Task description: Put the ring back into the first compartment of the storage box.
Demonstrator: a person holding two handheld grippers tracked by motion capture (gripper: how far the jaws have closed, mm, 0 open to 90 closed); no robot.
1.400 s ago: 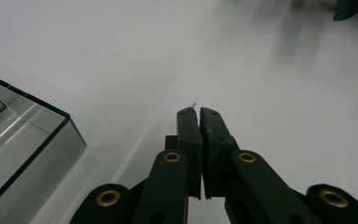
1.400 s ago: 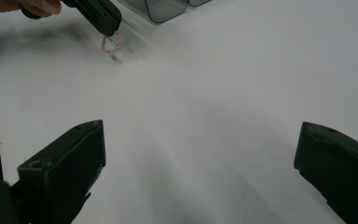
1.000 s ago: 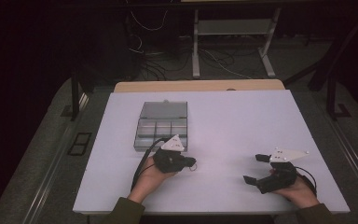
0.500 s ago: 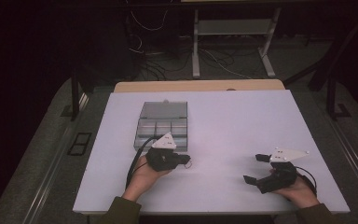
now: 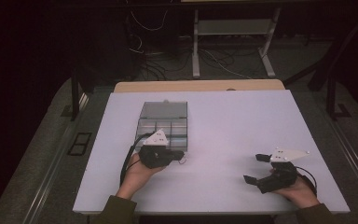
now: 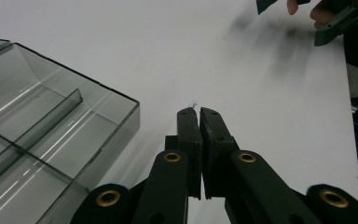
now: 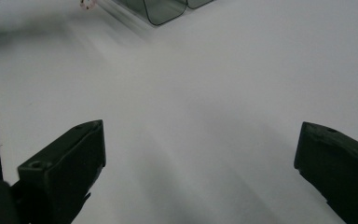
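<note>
A clear grey compartment box (image 5: 163, 122) lies open on the white table (image 5: 233, 121), left of centre. My left gripper (image 5: 181, 153) rests just in front of the box, held in a hand, with its jaws pointing right. In the left gripper view my left gripper (image 6: 199, 112) has its jaws pressed together over bare table, and the box (image 6: 51, 135) sits to their left. A faint wisp shows at the tips, too small to identify. My right gripper (image 5: 254, 168) sits at the front right with its jaws wide apart, and nothing lies between them in the right gripper view (image 7: 198, 144).
The box's rounded corner (image 7: 165, 10) and a small pale blurred object (image 7: 87, 3) sit far ahead in the right gripper view. The person's other hand (image 6: 319, 9) shows at the far table edge. Cables and a metal stand (image 5: 233, 42) lie on the floor beyond.
My left gripper has slid a little to the left along the box's front edge. My right gripper has stayed where it was, still open.
</note>
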